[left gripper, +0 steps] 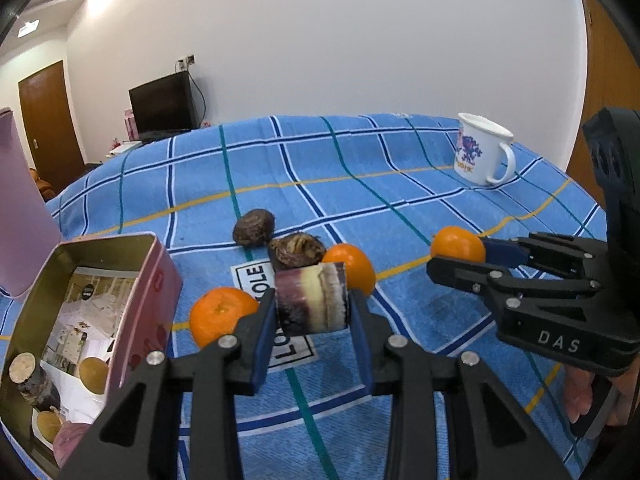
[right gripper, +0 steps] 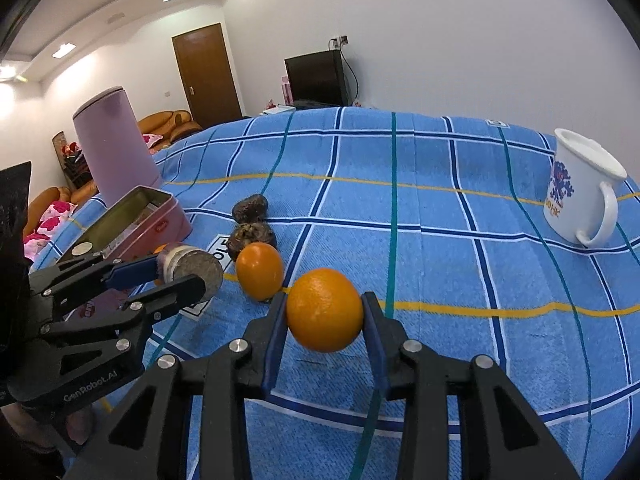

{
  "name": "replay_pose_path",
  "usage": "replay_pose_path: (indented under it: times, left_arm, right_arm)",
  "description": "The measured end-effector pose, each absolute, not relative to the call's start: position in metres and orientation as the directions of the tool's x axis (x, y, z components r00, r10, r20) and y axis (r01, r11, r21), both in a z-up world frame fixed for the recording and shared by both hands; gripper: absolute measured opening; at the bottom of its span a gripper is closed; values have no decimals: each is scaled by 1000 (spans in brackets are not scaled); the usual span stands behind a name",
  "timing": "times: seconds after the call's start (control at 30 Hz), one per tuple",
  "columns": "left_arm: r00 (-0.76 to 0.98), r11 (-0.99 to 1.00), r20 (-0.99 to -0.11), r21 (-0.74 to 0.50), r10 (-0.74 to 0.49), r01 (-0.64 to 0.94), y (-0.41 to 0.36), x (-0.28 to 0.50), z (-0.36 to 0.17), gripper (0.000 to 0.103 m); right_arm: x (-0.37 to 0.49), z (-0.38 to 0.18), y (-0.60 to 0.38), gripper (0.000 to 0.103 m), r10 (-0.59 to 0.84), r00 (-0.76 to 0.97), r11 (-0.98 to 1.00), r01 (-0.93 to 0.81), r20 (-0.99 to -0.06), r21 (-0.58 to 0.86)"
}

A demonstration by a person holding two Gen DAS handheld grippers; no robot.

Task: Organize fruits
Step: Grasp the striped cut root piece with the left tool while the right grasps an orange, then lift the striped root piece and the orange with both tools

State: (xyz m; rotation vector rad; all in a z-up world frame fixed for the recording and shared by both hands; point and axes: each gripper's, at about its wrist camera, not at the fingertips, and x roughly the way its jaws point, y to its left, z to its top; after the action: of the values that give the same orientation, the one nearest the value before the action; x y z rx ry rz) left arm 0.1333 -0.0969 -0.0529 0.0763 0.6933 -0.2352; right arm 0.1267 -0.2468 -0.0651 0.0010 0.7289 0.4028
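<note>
My left gripper (left gripper: 311, 306) is shut on a purple sugarcane piece (left gripper: 311, 299) and holds it above the blue checked cloth; it also shows in the right wrist view (right gripper: 188, 270). My right gripper (right gripper: 325, 312) is shut on an orange (right gripper: 324, 309), seen at right in the left wrist view (left gripper: 458, 245). Two more oranges (left gripper: 222, 314) (left gripper: 352, 266) and two dark water chestnuts (left gripper: 254, 227) (left gripper: 296, 251) lie on the cloth. An open pink tin (left gripper: 154, 280) at left holds a sugarcane piece, oranges and other fruit.
A white mug (left gripper: 482, 154) stands at the far right of the table. A pink cylindrical container (right gripper: 116, 148) stands behind the tin. A white label patch (left gripper: 250, 278) is sewn on the cloth under the fruits.
</note>
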Motion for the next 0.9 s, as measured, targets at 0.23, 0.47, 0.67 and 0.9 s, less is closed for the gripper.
replay_pose_path:
  times: [0.23,0.47,0.67,0.9]
  left_arm:
    - [770,973,-611,1,-182,231,-97,127,-49,36]
    - [792,975,-586,17,-171,223,-97,121,-46,36]
    - [806,975,-568,29,-166,222,-98,117,-44,36]
    - [817,975,-553,36,-164,221,-98,113,-43,36]
  right_arm:
    - [121,-62,-247,38,371,693,918,-372,-619,134]
    - [118,-60,-246,38,373,708,917,-379,-600,123]
    - [116,-58,-248,38,374,715,917,-379,-590,123]
    - [111,-55,-249,38,376,735,918,-379,-564,119]
